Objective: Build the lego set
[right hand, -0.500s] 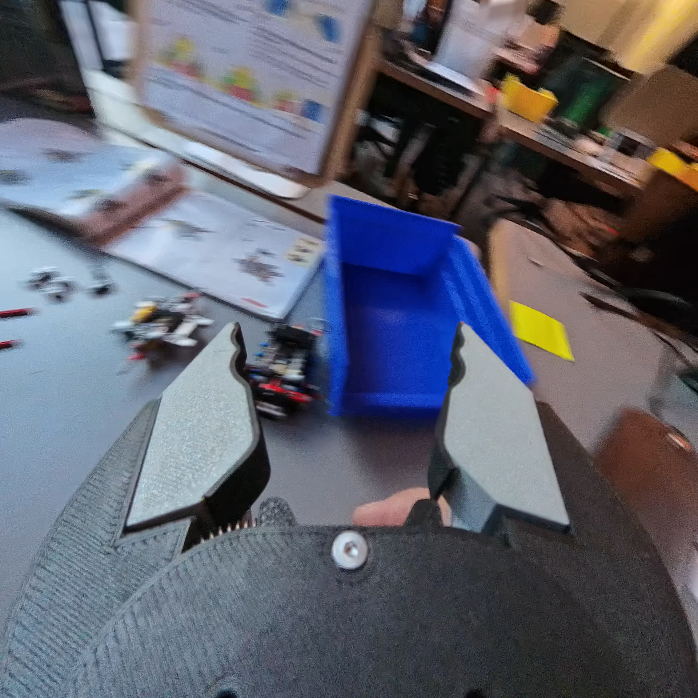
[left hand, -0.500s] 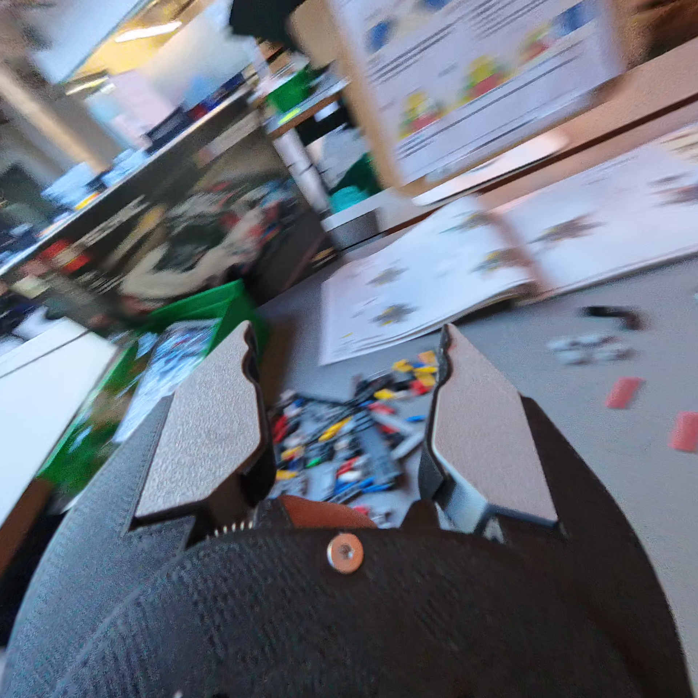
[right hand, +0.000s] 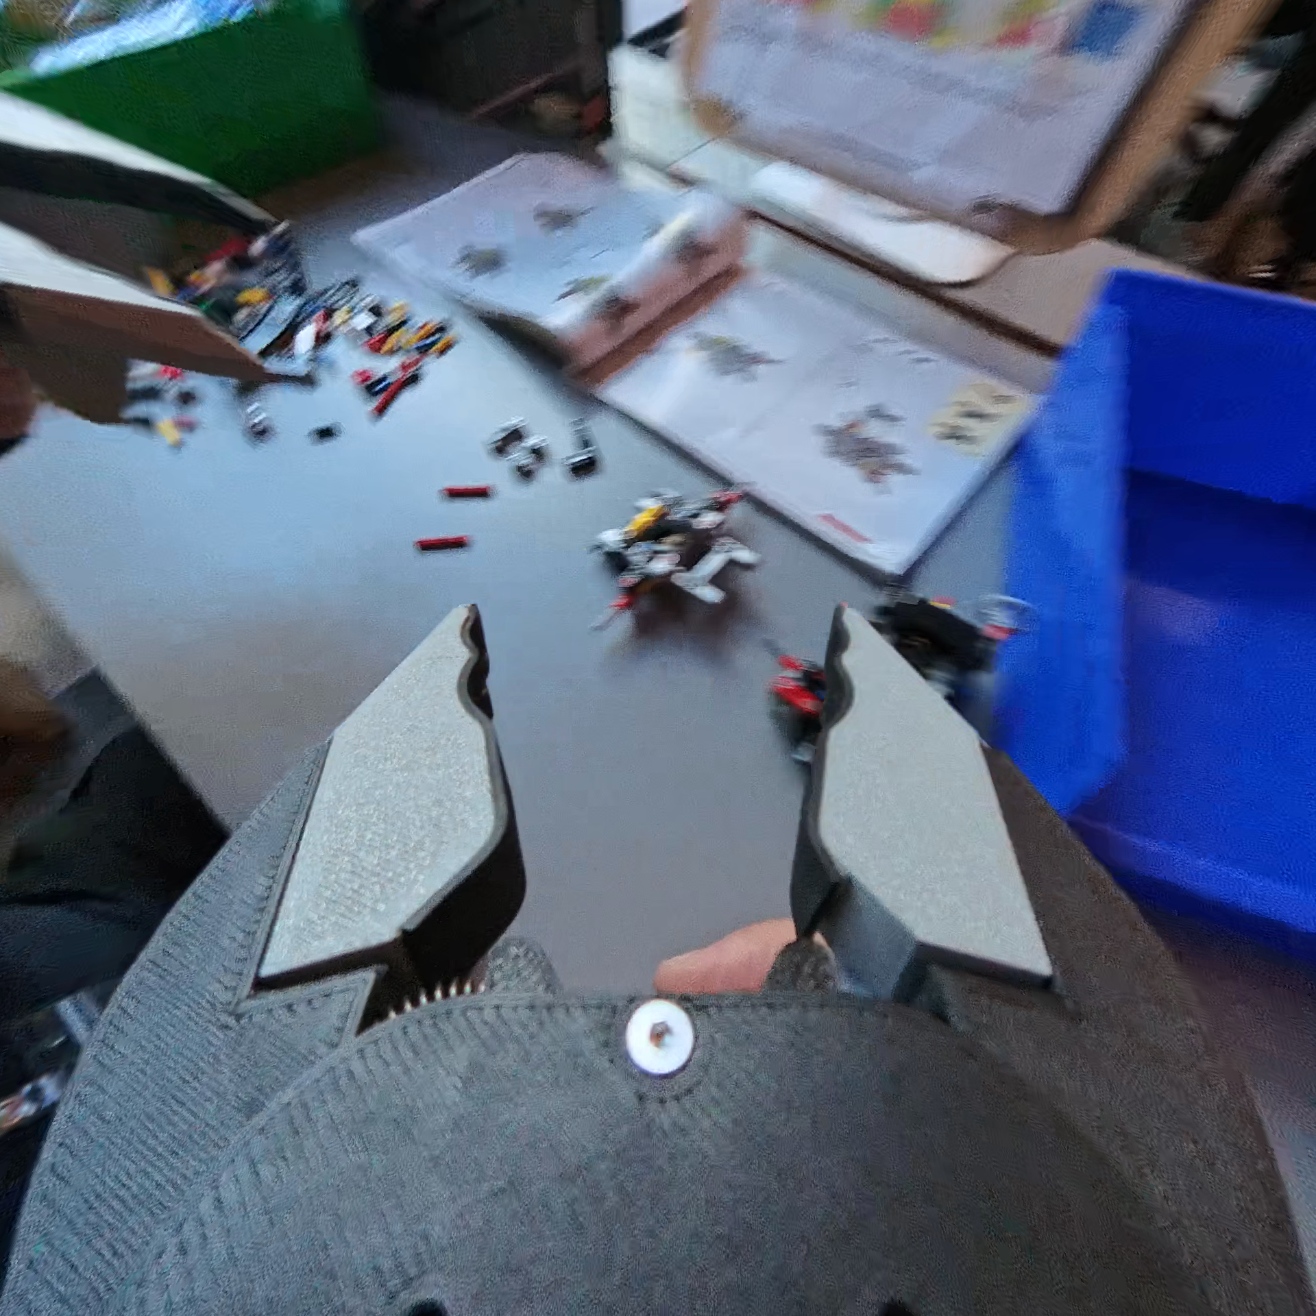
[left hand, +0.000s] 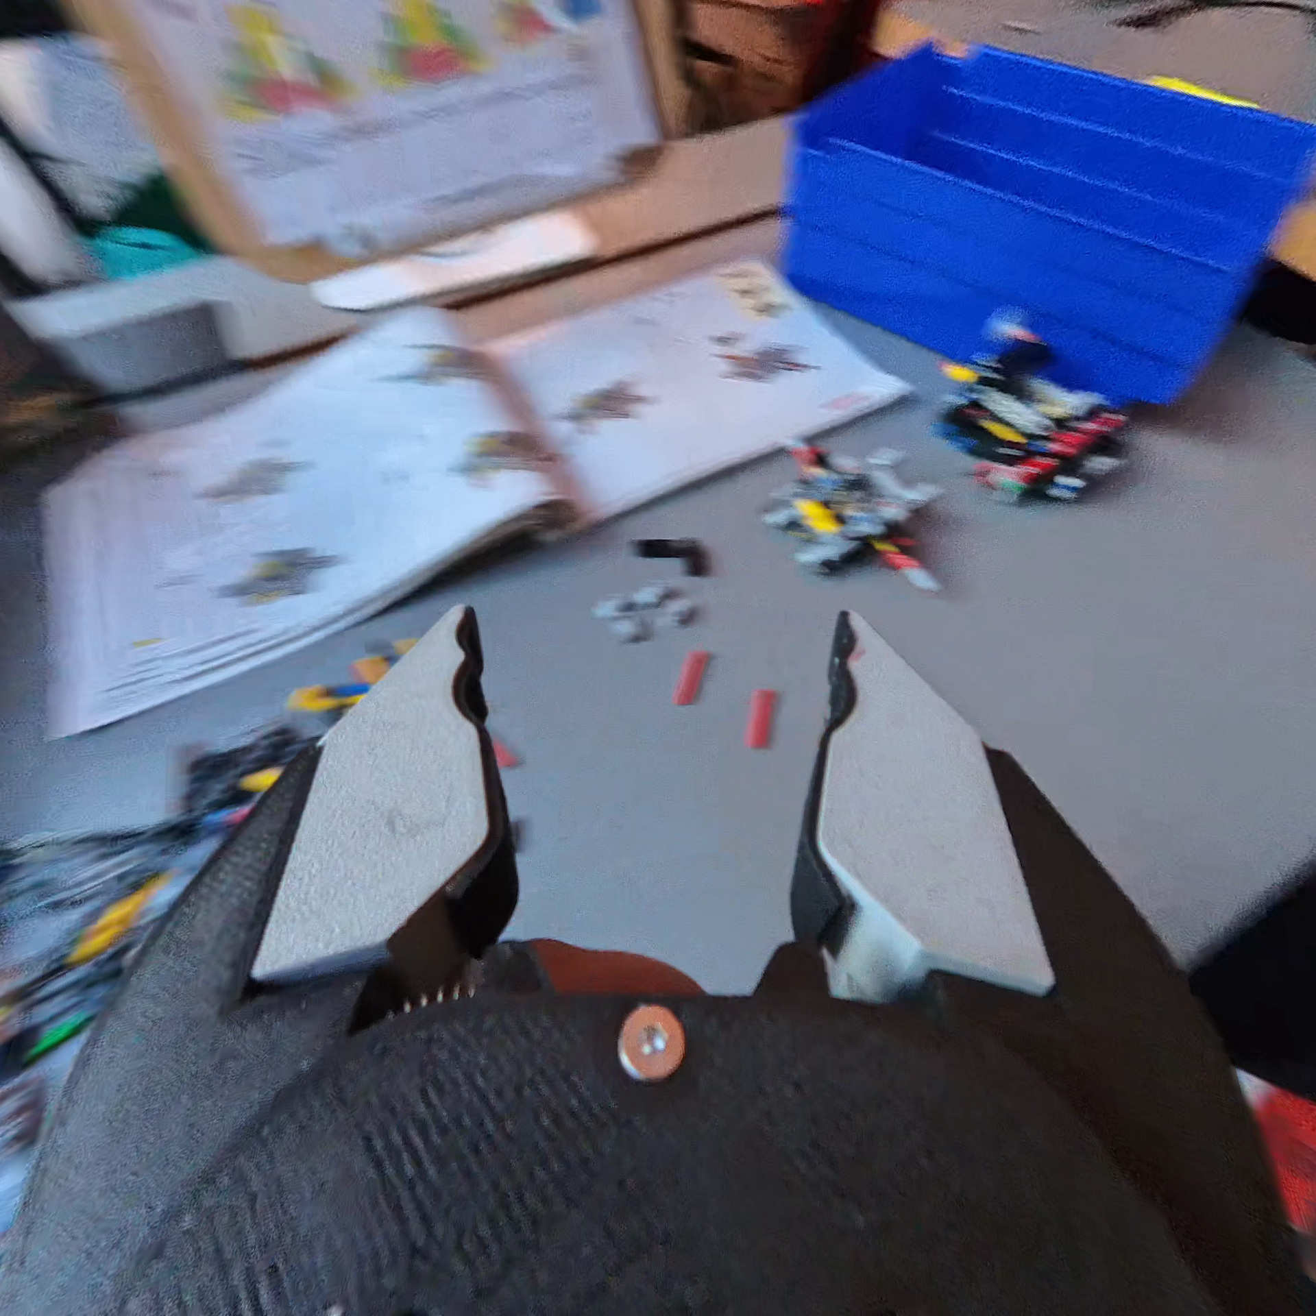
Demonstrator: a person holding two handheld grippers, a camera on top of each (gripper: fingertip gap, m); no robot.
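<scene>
My left gripper (left hand: 655, 627) is open and empty above the grey table (left hand: 1068, 676). Two small red bricks (left hand: 691, 676) lie just ahead between its fingers, with small grey pieces (left hand: 644, 612) and a black angled piece (left hand: 673, 554) beyond. My right gripper (right hand: 655, 627) is open and empty. A small grey, yellow and black brick model (right hand: 669, 548) lies ahead of it and also shows in the left wrist view (left hand: 847, 513). A black and red brick model (right hand: 918, 648) lies by its right fingertip, next to the blue bin (right hand: 1175, 570).
An open instruction booklet (left hand: 356, 484) lies at the back of the table. A heap of loose bricks (right hand: 299, 313) lies at the left by a cardboard box (right hand: 107, 320). A board with printed sheets (left hand: 427, 107) stands behind. A green bin (right hand: 213, 85) is far left.
Both views have swung: the left gripper turned right, away from the brick heap towards the red bricks and blue bin; the right gripper turned left, away from the bin. Both stay open.
</scene>
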